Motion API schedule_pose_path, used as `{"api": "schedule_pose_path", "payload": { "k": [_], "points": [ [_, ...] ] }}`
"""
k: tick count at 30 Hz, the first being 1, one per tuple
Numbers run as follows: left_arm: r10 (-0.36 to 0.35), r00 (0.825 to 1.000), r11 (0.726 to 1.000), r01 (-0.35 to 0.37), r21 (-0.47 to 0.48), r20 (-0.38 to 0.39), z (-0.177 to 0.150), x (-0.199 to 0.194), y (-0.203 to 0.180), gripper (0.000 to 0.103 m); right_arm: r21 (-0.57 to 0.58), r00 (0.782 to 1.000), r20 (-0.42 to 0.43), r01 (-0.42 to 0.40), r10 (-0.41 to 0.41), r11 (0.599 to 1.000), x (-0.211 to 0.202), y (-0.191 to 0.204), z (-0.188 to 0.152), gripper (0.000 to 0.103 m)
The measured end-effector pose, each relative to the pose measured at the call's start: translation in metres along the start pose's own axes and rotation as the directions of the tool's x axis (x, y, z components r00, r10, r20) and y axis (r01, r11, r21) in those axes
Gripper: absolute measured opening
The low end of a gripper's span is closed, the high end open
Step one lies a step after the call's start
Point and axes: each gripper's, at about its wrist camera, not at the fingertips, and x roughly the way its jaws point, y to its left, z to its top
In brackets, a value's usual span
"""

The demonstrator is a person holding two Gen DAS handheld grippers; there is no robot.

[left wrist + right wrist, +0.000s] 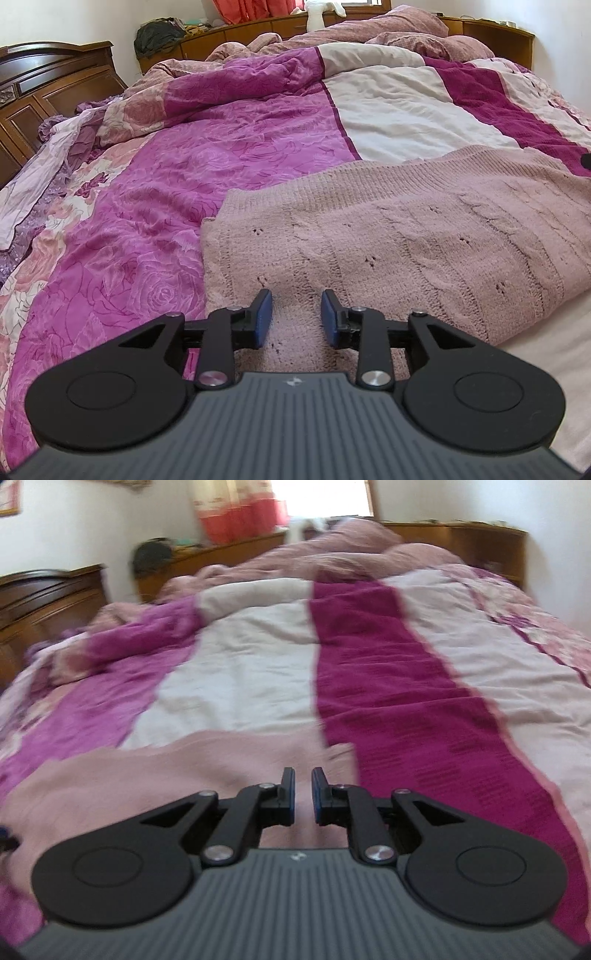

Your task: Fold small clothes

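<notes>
A pale pink knitted sweater (406, 240) lies spread flat on the bed. My left gripper (296, 301) is open, its blue pads apart, low over the sweater's near left part. In the blurred right wrist view the sweater (166, 768) fills the lower left. My right gripper (303, 779) is open with a narrow gap between the pads, just above the sweater near its right edge. Neither gripper holds anything.
The bed carries a quilt in purple rose print (155, 229), white (406, 110) and magenta (388, 686) bands. Rumpled pink bedding (351, 37) lies at the far end. A dark wooden headboard (44, 85) stands left and a wooden shelf (229, 37) behind.
</notes>
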Motion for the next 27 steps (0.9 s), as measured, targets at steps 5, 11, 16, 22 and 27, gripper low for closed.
{"api": "schedule_pose_path", "payload": {
  "k": [5,11,16,22,27],
  "points": [
    [0.007,1.000,1.000,-0.007,0.001,-0.001,-0.003,-0.002,0.004,0.045,-0.068,0.999,-0.030,-0.017,0.015,0.998,-0.003,0.015,-0.018,0.043],
    [0.020,1.000,1.000,-0.020,-0.013,-0.015,-0.008,-0.004,0.011,0.049,-0.028,0.996,-0.086,0.019,-0.021,0.999,0.011,-0.003,-0.035,0.042],
    [0.019,1.000,1.000,-0.020,-0.013,-0.021,-0.009,-0.013,0.012,0.050,0.014,0.997,-0.072,0.019,-0.018,1.000,-0.004,-0.001,-0.029,0.043],
    [-0.017,0.999,0.998,0.015,-0.062,-0.033,-0.008,-0.028,0.012,0.050,0.053,1.000,-0.022,0.005,-0.004,0.999,-0.042,-0.001,-0.032,0.044],
    [-0.050,0.998,0.993,0.047,-0.107,-0.033,-0.009,-0.044,0.007,0.050,0.077,1.000,0.000,-0.015,0.015,0.997,-0.067,-0.005,-0.038,0.044]
  ]
}}
